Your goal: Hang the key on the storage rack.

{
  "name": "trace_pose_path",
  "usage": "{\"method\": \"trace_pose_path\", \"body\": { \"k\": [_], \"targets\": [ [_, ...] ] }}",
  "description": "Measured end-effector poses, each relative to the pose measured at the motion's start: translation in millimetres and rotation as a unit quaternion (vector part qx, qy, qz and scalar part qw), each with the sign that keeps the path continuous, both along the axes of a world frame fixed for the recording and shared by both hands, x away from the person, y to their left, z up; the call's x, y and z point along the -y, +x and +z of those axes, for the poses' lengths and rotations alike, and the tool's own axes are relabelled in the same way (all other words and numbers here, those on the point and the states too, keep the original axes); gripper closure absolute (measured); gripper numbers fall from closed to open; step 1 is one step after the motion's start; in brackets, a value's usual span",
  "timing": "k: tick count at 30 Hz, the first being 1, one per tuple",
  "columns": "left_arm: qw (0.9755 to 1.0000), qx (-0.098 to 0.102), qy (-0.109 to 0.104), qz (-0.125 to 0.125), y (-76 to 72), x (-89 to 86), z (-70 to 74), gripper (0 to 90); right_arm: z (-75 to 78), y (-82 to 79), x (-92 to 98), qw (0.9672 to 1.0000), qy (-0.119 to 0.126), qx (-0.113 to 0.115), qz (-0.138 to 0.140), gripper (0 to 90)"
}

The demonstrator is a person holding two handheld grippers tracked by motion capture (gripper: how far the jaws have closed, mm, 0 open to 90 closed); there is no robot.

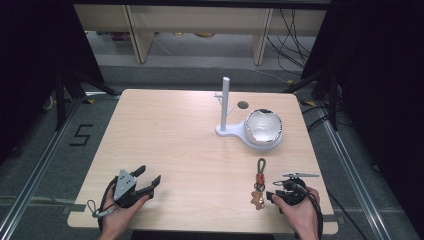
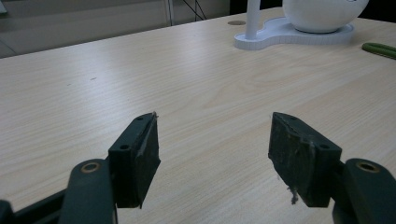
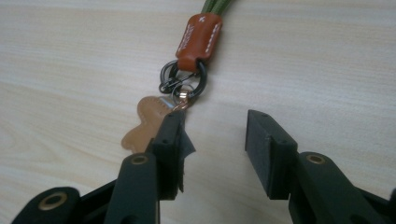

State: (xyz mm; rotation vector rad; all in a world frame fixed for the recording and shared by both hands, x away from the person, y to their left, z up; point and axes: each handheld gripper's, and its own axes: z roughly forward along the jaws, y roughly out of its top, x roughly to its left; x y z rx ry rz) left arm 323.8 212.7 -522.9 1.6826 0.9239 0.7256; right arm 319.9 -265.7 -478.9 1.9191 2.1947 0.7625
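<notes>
I see a wooden worktop (image 1: 175, 135) from above. My left gripper (image 1: 148, 182) sits low at about 7 o'clock, held in a hand (image 1: 117, 215). Its jaws are spread wide apart with nothing between them. In the left gripper view the left gripper (image 2: 212, 154) hangs just over bare wood.

My right gripper (image 1: 274, 195) is at about 5 o'clock, held in the other hand (image 1: 300, 212). Its jaws are spread too, and they pinch nothing. In the right gripper view the right gripper (image 3: 215, 149) is right beside a keychain (image 3: 187, 70) that lies flat on the wood. One jaw covers part of the little tan charm (image 3: 144, 123). Above the charm are dark rings (image 3: 183, 79), then a brown leather tab (image 3: 198, 35), then a green cord (image 3: 217, 5).

From above, the keychain (image 1: 259, 182) lies just to the left of the right gripper.

At about 1 o'clock stands a white stand (image 1: 225, 107) with a tall post. A white bowl (image 1: 262, 127) rests on its base.
</notes>
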Motion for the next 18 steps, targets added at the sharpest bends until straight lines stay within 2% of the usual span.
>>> {"method": "trace_pose_path", "body": {
  "k": [1,4,6,8,9,11,12,13,14,17,18],
  "targets": [
    [1.0,-0.003,0.004,0.002,-0.6,-0.1,0.5,33.0,-0.1,0.8,0.8,0.9997,0.023,0.0,0.01,58.5],
    [1.0,-0.002,0.005,0.002,-0.5,0.0,0.4,33.0,5.0,5.4,-3.5,0.9999,0.005,-0.007,0.015,57.8],
    [1.0,-0.003,0.003,0.003,-0.4,0.0,0.4,33.0,9.6,9.4,-6.8,0.9998,0.008,-0.011,0.016,57.6],
    [1.0,0.0,-0.002,0.0,0.6,-0.1,-0.2,33.0,12.5,14.5,-10.3,0.9998,0.0,-0.016,0.008,57.5],
    [1.0,-0.004,0.002,0.002,-0.4,-0.7,0.5,33.0,13.7,16.8,-11.2,0.9996,-0.016,-0.018,0.015,57.3],
    [1.0,-0.003,0.0,0.002,-0.4,-0.9,0.5,33.0,16.7,21.2,-13.0,0.9991,-0.018,-0.022,0.03,57.3],
    [1.0,-0.003,-0.001,0.002,-0.4,-0.9,0.5,33.0,17.2,24.4,-15.8,0.9992,-0.021,-0.026,0.023,57.3],
    [1.0,-0.003,0.0,0.002,-0.4,-1.0,0.5,33.0,18.5,26.0,-20.0,0.9991,-0.014,-0.037,0.01,57.3],
    [1.0,-0.003,0.0,0.002,-0.4,-1.0,0.5,33.0,18.5,29.3,-18.3,0.9988,-0.025,-0.032,0.027,57.3],
    [1.0,-0.003,0.0,0.002,-0.4,-0.8,0.5,33.0,20.7,34.7,-21.3,0.9985,-0.029,-0.035,0.031,57.4],
    [1.0,-0.004,0.001,0.002,-0.3,-0.8,0.5,33.1,22.5,39.3,-23.3,0.998,-0.03,-0.043,0.036,58.2]
  ]
}}
